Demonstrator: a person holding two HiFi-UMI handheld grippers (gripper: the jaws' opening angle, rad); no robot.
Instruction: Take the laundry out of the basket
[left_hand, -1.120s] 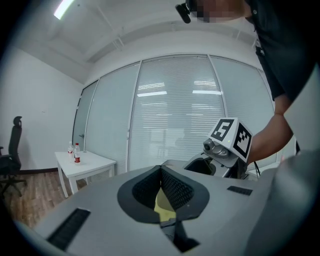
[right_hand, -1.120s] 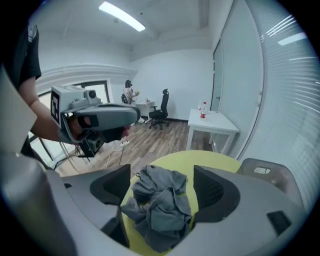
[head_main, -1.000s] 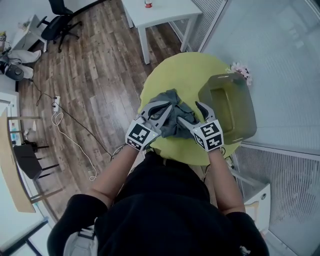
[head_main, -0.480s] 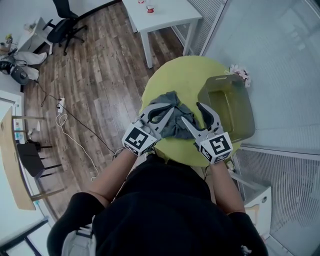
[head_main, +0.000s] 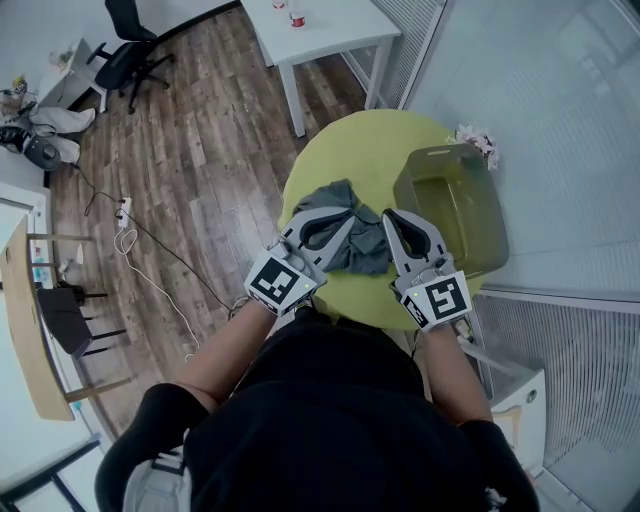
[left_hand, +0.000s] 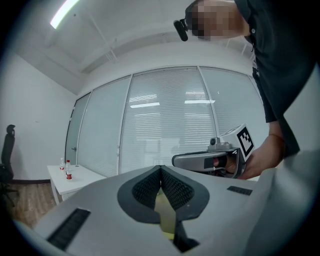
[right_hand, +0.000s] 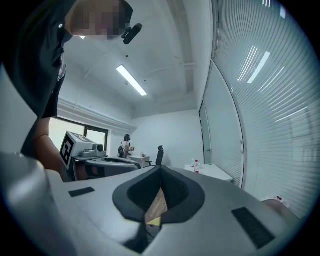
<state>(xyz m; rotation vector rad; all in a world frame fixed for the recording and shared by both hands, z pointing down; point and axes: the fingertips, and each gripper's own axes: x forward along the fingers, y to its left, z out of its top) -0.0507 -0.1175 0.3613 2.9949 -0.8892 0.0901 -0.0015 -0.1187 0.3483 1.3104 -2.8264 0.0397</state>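
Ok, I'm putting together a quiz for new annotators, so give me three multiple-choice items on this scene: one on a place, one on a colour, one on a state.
1. Where does the grey laundry lie?
A. In the basket
B. On the round table
C. On the floor

2. What colour is the round table?
A. White
B. Brown
C. Yellow-green

3. In what state is the basket?
A. Upright and empty
B. Full of clothes
C. Tipped on its side

Answers:
1 B: the grey laundry is bunched on the tabletop, left of the basket.
2 C: the round table shows yellow-green around the cloth.
3 A: the basket stands open side up, and only its bare inside shows.
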